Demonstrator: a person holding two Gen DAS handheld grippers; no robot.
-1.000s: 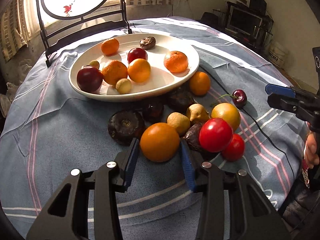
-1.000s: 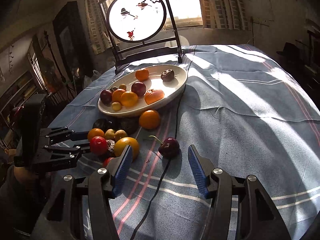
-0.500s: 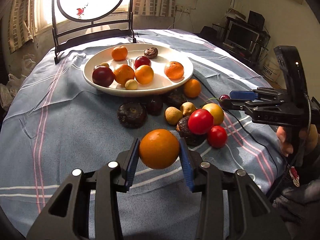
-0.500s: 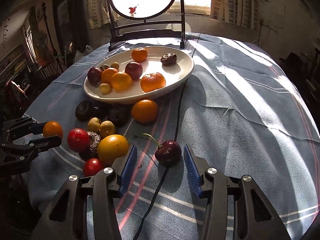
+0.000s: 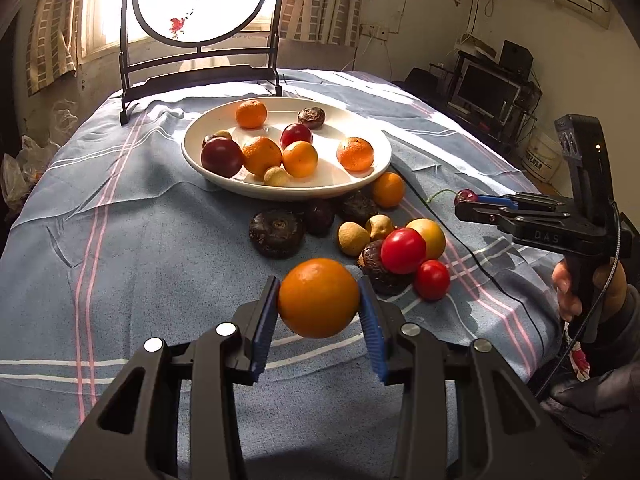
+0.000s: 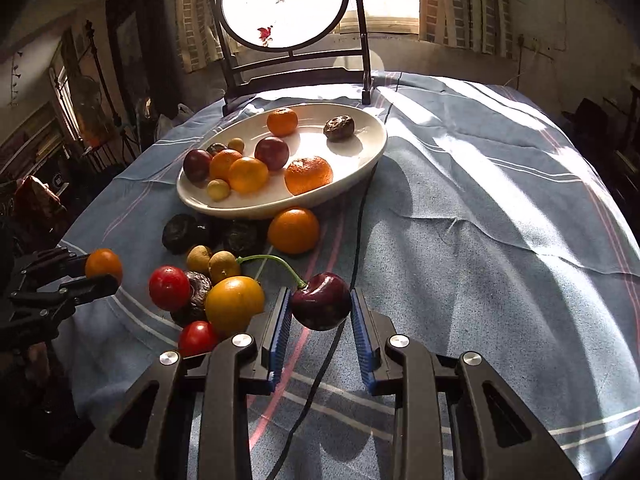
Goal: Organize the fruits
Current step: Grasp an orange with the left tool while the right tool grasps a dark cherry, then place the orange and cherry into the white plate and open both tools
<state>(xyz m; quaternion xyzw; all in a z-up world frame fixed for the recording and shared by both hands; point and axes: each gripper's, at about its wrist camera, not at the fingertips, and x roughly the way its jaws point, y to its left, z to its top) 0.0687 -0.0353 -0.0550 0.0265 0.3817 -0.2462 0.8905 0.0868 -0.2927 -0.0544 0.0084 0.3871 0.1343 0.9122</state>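
Clamping an orange (image 5: 319,297) between its blue pads, the left gripper (image 5: 319,316) holds it above the table's near edge, short of the white plate (image 5: 208,160); "DAS" reads on the right gripper (image 5: 476,205). Seen from the right wrist, the right gripper's (image 6: 321,314) jaws are closing on a dark cherry (image 6: 321,301), pads touching both sides; bare blue cloth (image 6: 500,280) stretches toward the table's right edge.

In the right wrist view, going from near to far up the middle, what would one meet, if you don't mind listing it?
Right gripper closing on the cherry → loose orange on the cloth → white plate of fruit → round screen stand.
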